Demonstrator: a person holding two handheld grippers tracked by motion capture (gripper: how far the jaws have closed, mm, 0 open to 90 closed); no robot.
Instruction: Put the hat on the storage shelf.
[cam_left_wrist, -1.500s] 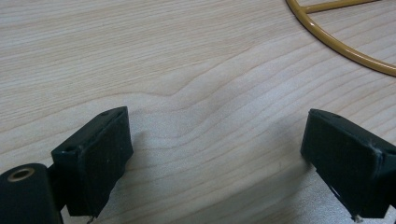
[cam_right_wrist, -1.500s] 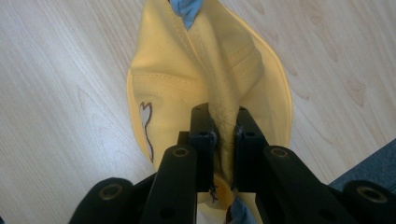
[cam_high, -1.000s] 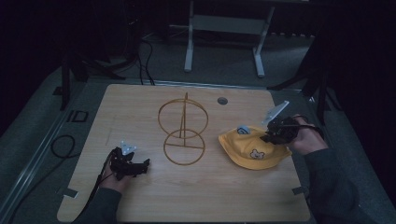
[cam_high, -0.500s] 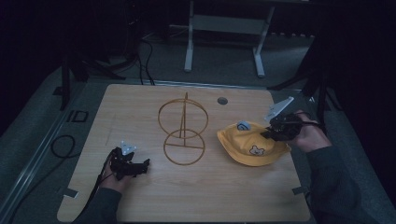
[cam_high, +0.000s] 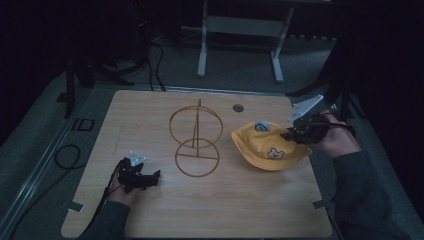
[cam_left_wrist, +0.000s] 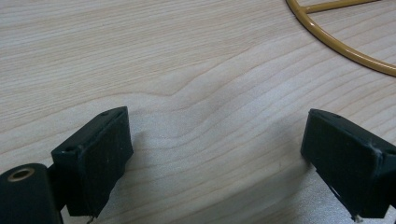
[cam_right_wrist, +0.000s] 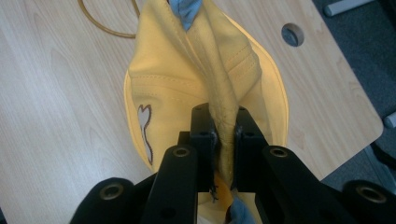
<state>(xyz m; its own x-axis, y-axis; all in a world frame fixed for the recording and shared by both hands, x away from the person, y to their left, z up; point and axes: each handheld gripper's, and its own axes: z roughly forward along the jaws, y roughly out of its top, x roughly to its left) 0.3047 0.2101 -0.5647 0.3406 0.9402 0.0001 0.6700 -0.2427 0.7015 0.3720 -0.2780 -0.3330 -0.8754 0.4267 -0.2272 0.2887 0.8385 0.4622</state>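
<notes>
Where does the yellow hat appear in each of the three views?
High view: yellow hat right of centre, by the right gripper.
Left gripper view: not in it.
Right gripper view: hat centre, pinched between the jaws.
Shared landmark: gold wire stand.

The high view looks forward and down over the table (cam_high: 150, 120); both gripper views sit close above its wood, sharing the hat (cam_high: 265, 147) at 3 o'clock.

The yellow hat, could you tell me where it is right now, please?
In the high view, the yellow hat lies at the table's right side, just right of the wire stand, pinched by the right gripper.
</notes>
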